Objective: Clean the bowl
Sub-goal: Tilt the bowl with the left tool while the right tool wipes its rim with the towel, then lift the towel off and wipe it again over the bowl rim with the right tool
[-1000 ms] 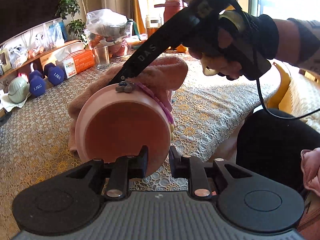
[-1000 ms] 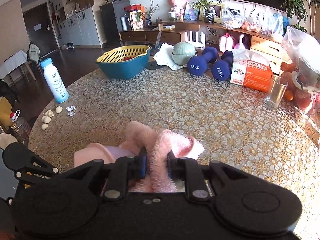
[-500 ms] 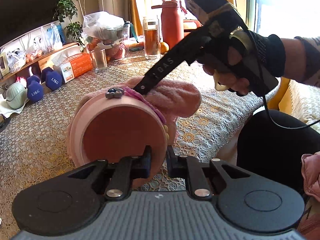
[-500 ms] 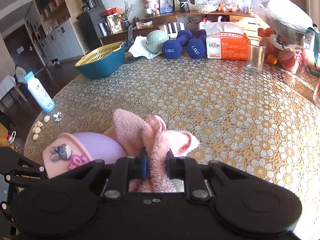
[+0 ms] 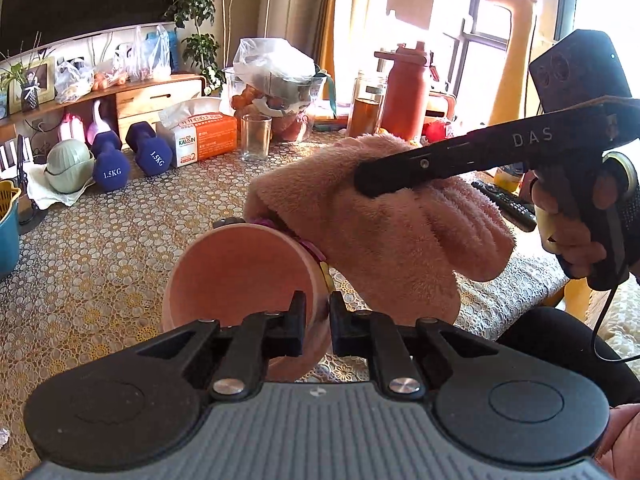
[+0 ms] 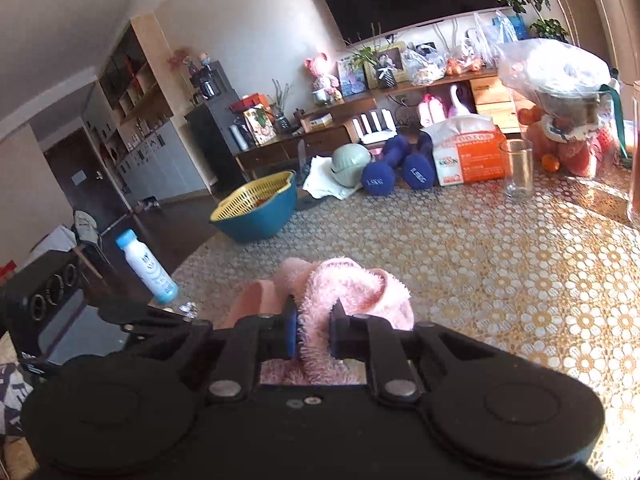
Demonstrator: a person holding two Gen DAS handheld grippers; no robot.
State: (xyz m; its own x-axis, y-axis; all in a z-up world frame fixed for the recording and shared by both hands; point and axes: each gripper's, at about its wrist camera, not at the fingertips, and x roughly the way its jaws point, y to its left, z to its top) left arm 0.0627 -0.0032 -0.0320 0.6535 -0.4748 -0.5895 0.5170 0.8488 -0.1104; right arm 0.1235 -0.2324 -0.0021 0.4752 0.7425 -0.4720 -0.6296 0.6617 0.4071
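Observation:
A pink bowl [image 5: 240, 276] lies tipped on its side above the table, its round face toward the left wrist camera. My left gripper [image 5: 316, 308] is shut on the bowl's wall at its lower right. A fluffy pink cloth [image 5: 360, 232] lies against the bowl's far right side. My right gripper [image 5: 362, 180] reaches in from the right, with a gloved hand on its handle and its tips sunk in the cloth. In the right wrist view that gripper [image 6: 314, 320] is shut on the cloth [image 6: 352, 288]. Only a strip of the bowl [image 6: 256, 300] shows left of it.
The table has a gold lace-pattern cover [image 5: 100, 264]. At the back stand two blue dumbbells [image 5: 110, 164], an orange tissue box [image 5: 204, 140], a glass [image 5: 256, 138], a tea jar [image 5: 366, 104] and a red flask [image 5: 408, 92]. A remote [image 5: 504, 204] lies right; a blue-yellow basket [image 6: 256, 208] and a bottle [image 6: 148, 268] stand left.
Both grippers have risen with the bowl and cloth and rolled. The right gripper swung out to the right and lies flatter, and the cloth slid from the bowl's top to its right side.

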